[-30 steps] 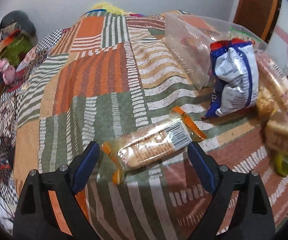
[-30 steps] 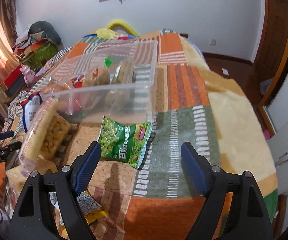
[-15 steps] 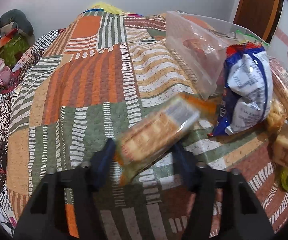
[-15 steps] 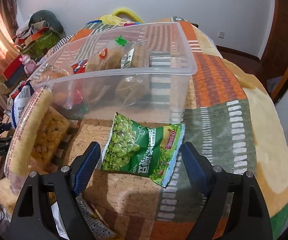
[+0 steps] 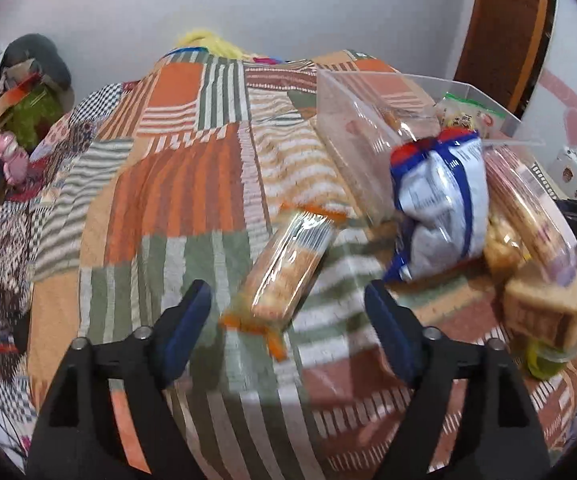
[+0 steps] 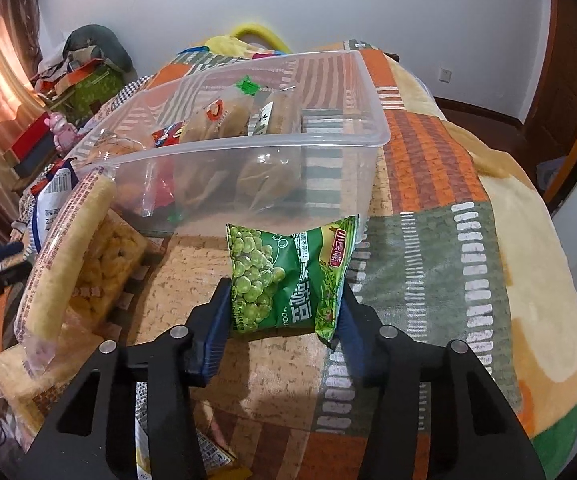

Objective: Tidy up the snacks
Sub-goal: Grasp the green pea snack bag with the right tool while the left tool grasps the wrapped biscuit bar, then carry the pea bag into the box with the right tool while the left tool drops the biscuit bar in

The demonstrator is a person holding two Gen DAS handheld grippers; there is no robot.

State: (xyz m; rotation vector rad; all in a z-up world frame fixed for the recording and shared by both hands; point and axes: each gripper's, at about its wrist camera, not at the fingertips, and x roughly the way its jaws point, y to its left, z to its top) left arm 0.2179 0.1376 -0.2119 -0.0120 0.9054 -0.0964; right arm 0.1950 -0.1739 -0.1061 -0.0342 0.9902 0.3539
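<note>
Closest in the right wrist view, the right gripper (image 6: 284, 316) is closing on a green pea packet (image 6: 288, 276); both blue pads press its crumpled sides, and the packet's far end points at the clear plastic bin (image 6: 340, 136) just beyond it. Under it lies the patchwork blanket (image 6: 428, 168). To the left of the packet, a long roll of biscuits (image 6: 64, 252) leans over a bag of puffed snacks (image 6: 108, 260). The bin already holds several wrapped snacks.

In the left wrist view, the left gripper (image 5: 288, 312) has its jaws opening, and nothing is gripped. Between and just past its blue pads sits a cracker packet (image 5: 288, 268) with orange ends, blurred and tilted, touching neither pad; I cannot tell whether it rests on the blanket or is in the air. Farther right, a blue and white bag (image 5: 440, 204) stands against the bin's near wall, with the biscuit roll beside it. A pink toy (image 5: 10, 156) sits at the far left edge, near a heap of clutter by the wall.
</note>
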